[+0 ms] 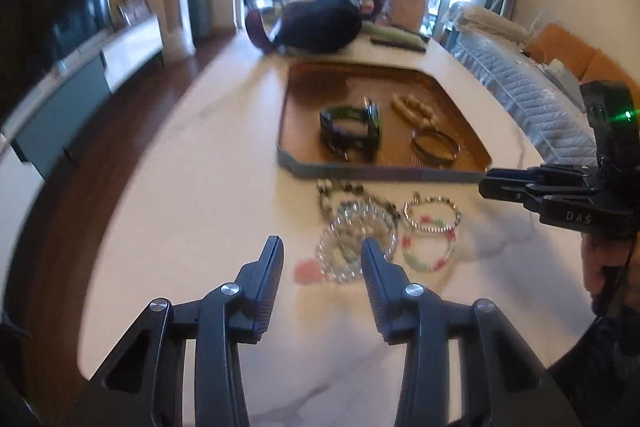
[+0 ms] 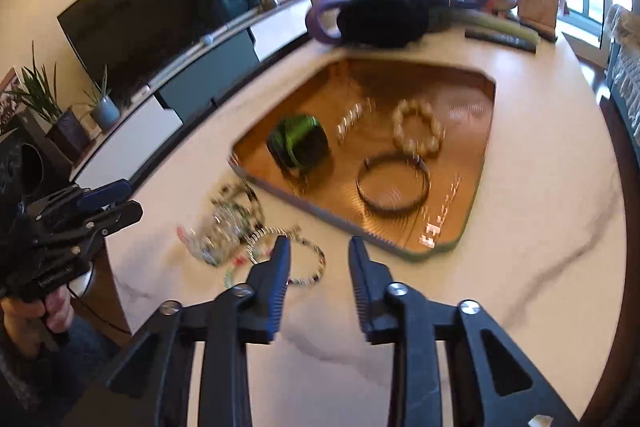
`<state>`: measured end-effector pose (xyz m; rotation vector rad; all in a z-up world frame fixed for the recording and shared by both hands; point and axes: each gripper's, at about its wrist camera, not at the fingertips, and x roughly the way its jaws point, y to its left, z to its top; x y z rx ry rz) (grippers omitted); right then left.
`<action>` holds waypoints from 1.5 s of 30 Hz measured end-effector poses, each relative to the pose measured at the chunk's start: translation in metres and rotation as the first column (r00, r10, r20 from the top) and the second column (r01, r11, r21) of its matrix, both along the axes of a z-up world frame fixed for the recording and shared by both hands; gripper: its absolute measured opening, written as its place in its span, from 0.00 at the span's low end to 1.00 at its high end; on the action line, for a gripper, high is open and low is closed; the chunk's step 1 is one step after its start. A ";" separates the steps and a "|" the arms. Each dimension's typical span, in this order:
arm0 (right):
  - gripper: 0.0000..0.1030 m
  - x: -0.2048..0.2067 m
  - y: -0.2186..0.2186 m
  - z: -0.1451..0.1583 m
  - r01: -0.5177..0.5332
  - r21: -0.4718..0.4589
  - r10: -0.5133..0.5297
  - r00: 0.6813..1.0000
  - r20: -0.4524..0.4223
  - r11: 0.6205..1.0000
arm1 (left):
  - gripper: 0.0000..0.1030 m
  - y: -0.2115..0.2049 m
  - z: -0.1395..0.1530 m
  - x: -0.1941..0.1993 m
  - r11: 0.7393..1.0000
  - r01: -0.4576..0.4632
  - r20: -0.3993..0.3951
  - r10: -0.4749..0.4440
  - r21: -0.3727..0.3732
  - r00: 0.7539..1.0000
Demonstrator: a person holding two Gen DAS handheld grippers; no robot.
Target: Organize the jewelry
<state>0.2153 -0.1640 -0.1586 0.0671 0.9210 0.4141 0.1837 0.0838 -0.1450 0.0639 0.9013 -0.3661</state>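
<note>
In the left wrist view, the left gripper (image 1: 322,251) hangs over the white marble table (image 1: 200,187) with its jaws wide apart and nothing between them. Just ahead of its fingertips lies a small heap of jewelry not yet sorted: a clear bead bracelet (image 1: 352,247), a dark bead strand (image 1: 348,193) behind it, and two pastel bead bracelets (image 1: 430,231) to the right, all touching or overlapping each other. Farther away stands the brown tray (image 1: 304,131). Inside it I see a green and black cuff (image 1: 352,133), a cream bead bracelet (image 1: 414,111) and a thin dark bangle (image 1: 436,147). The right gripper (image 1: 486,183) comes in from the right side, near the front corner of the tray; from here I cannot tell how far it is open.

In the right wrist view, the right gripper (image 2: 318,247) is also open wide and holds nothing. It points at the near edge of the tray (image 2: 472,207), and the loose heap (image 2: 232,223) is at its left fingertip. The left gripper (image 2: 124,199) is at the left edge of the picture, beside the heap.

I judge the task to be about half done: three pieces are in the tray, and about four pieces remain on the table. The picture is blurred, so the exact count of the heap is not sure.
</note>
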 end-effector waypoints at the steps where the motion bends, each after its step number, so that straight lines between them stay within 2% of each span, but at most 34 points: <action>1: 0.25 0.000 0.004 -0.003 -0.012 -0.032 0.013 1.000 0.012 0.999 | 0.39 -0.002 -0.006 0.002 1.000 0.002 -0.008 -0.002 0.022 1.000; 3: 0.25 -0.001 0.013 -0.006 -0.045 -0.059 0.047 0.999 0.022 0.997 | 0.38 -0.010 -0.011 0.004 0.997 0.028 0.006 -0.029 0.071 1.000; 5: 0.25 0.000 0.019 -0.011 -0.072 -0.074 0.074 0.997 0.015 0.995 | 0.38 -0.014 -0.012 0.004 0.997 0.055 0.016 -0.057 0.060 0.998; 7: 0.25 0.002 0.025 -0.017 -0.093 -0.090 0.094 0.996 0.004 0.992 | 0.38 -0.018 -0.016 0.004 0.995 0.082 -0.002 -0.082 0.055 0.997; 10: 0.25 0.003 0.033 -0.026 -0.114 -0.155 0.115 0.993 -0.004 0.981 | 0.38 -0.025 -0.029 0.008 0.991 0.072 -0.044 -0.068 0.113 0.997; 13: 0.24 -0.001 0.042 -0.030 -0.119 -0.239 0.135 0.989 0.052 0.964 | 0.38 -0.020 -0.027 0.014 0.995 0.063 -0.072 -0.058 0.073 0.996; 15: 0.22 -0.001 0.044 -0.031 -0.121 -0.238 0.140 0.988 0.065 0.964 | 0.32 -0.015 -0.028 0.018 0.998 0.054 -0.104 -0.051 0.027 0.993; 16: 0.17 0.000 0.045 -0.031 -0.125 -0.234 0.144 0.988 0.064 0.964 | 0.28 -0.013 -0.028 0.019 0.998 0.057 -0.114 -0.056 0.006 0.992; 17: 0.09 -0.001 0.046 -0.031 -0.132 -0.235 0.150 0.987 0.063 0.963 | 0.18 -0.011 -0.027 0.019 0.999 0.052 -0.115 -0.052 -0.003 0.992; 18: 0.05 -0.001 0.047 -0.031 -0.135 -0.246 0.155 0.986 0.065 0.960 | 0.16 -0.010 -0.026 0.020 0.999 0.049 -0.117 -0.050 -0.012 0.992; 19: 0.03 -0.001 0.049 -0.031 -0.139 -0.258 0.161 0.985 0.065 0.956 | 0.09 -0.008 -0.025 0.020 0.998 0.049 -0.121 -0.052 -0.030 0.991; 21: 0.02 -0.002 0.049 -0.030 -0.133 -0.254 0.153 0.986 0.061 0.958 | 0.08 -0.005 -0.020 0.018 0.996 0.044 -0.126 -0.053 -0.073 0.991; 24: 0.03 -0.003 0.045 -0.027 -0.118 -0.225 0.135 0.989 0.060 0.967 | 0.07 -0.005 -0.016 0.014 0.996 0.046 -0.110 -0.054 -0.077 0.992; 29: 0.03 -0.010 0.039 -0.011 -0.099 -0.204 0.122 0.987 0.104 0.974 | 0.06 -0.003 -0.006 0.007 0.994 0.046 -0.078 -0.054 -0.099 0.995; 34: 0.03 -0.015 0.031 0.001 -0.077 -0.176 0.103 0.984 0.145 0.981 | 0.05 -0.001 0.010 -0.003 0.984 0.078 -0.027 -0.083 -0.157 0.996; 36: 0.03 -0.017 0.029 0.009 -0.068 -0.169 0.098 0.979 0.178 0.983 | 0.05 -0.004 0.017 -0.009 0.984 0.096 0.010 -0.096 -0.148 0.995; 39: 0.03 -0.020 0.028 0.018 -0.057 -0.176 0.095 0.971 0.217 0.983 | 0.05 -0.017 0.025 -0.018 0.992 0.114 0.091 -0.110 -0.044 0.990; 42: 0.03 -0.019 0.028 0.015 -0.060 -0.181 0.097 0.975 0.201 0.982 | 0.06 -0.025 0.014 -0.015 0.993 0.120 0.055 -0.120 -0.001 0.991; 45: 0.03 -0.016 0.030 0.003 -0.081 -0.192 0.110 0.983 0.149 0.978 | 0.13 -0.021 -0.005 -0.004 0.996 0.091 -0.051 -0.092 -0.015 0.994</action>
